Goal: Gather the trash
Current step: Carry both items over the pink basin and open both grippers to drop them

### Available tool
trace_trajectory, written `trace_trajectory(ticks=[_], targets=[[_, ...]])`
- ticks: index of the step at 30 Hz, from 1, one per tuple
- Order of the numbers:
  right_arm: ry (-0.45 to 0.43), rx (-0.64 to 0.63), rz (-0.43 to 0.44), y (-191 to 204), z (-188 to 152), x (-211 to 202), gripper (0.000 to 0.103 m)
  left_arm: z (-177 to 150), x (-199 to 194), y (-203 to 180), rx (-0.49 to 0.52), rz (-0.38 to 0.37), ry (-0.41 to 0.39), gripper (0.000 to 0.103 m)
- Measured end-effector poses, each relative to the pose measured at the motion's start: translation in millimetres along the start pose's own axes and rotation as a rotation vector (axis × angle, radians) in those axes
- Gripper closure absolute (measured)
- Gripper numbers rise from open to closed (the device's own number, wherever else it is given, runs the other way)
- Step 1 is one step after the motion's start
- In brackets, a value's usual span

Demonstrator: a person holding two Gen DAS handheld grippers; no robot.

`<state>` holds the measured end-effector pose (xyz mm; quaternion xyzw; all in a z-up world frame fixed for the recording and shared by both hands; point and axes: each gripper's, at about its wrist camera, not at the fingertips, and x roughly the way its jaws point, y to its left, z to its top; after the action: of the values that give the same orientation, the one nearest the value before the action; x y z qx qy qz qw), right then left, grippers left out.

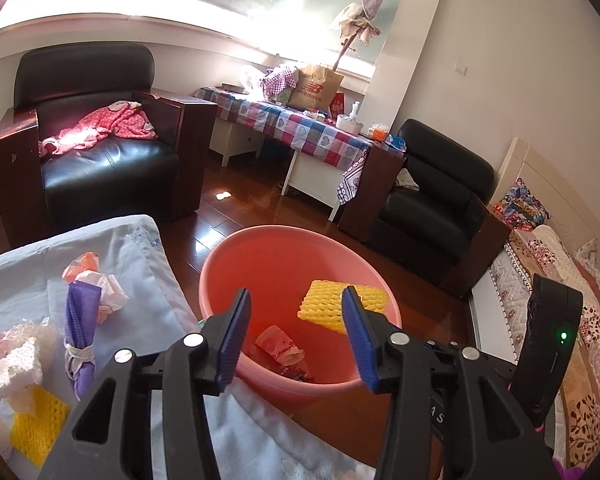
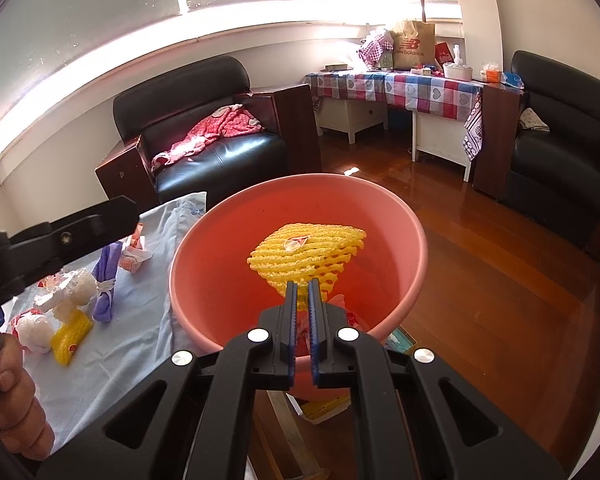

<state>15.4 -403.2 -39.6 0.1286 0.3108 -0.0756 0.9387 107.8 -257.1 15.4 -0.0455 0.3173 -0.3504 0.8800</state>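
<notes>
A pink plastic basin (image 1: 260,256) stands beside a table with a light blue cloth (image 1: 148,280); it also shows in the right wrist view (image 2: 204,272). My right gripper (image 2: 303,285) is shut on a yellow foam fruit net (image 2: 300,252) and holds it over the basin; the net also shows in the left wrist view (image 1: 328,304). My left gripper (image 1: 296,300) is open and empty, above the basin's near rim. A crumpled red-and-white wrapper (image 1: 280,346) lies in the basin. On the cloth lie a purple pouch (image 1: 80,320), white crumpled paper (image 1: 110,292), white foam (image 1: 12,368) and another yellow net (image 1: 36,420).
Two black leather armchairs (image 1: 100,160) (image 1: 432,208) stand on the wooden floor (image 1: 236,208). A desk with a checked cloth (image 1: 300,128) carries a paper bag and boxes. A bed with patterned bedding (image 1: 572,288) is at the right. Items lie under the basin (image 2: 328,404).
</notes>
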Motion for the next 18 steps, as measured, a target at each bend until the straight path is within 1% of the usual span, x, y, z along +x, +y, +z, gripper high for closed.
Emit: trace_trajectory(ticks=[4, 7, 9, 10, 11, 13, 18], targets=[[0.031, 0.013, 0.01, -1.4, 0.0, 3.5, 0.097, -0.9, -11.0, 3.0, -0.012, 0.005, -0.009, 0.05], [0.061, 0.024, 0.017, -3.9, 0.6, 9.5, 0.096, -2.0, -17.6, 5.7, -0.024, 0.009, -0.009, 0.049], [0.066, 0.031, 0.02, -2.8, -1.1, 10.1, 0.087, -3.4, -22.2, 7.6, -0.031, 0.011, -0.009, 0.049], [0.065, 0.036, 0.028, -2.7, -2.1, 9.4, 0.077, -3.2, -24.1, 8.1, -0.032, 0.012, -0.009, 0.049], [0.062, 0.04, 0.034, -1.1, -3.2, 8.3, 0.071, -3.3, -26.5, 8.9, -0.033, 0.012, -0.011, 0.049], [0.059, 0.035, 0.033, 0.3, -3.1, 6.6, 0.069, -4.0, -31.1, 10.5, -0.037, 0.012, -0.014, 0.048], [0.051, 0.032, 0.036, 4.1, -1.6, 2.9, 0.069, -5.6, -43.8, 17.4, -0.051, 0.023, -0.015, 0.047]])
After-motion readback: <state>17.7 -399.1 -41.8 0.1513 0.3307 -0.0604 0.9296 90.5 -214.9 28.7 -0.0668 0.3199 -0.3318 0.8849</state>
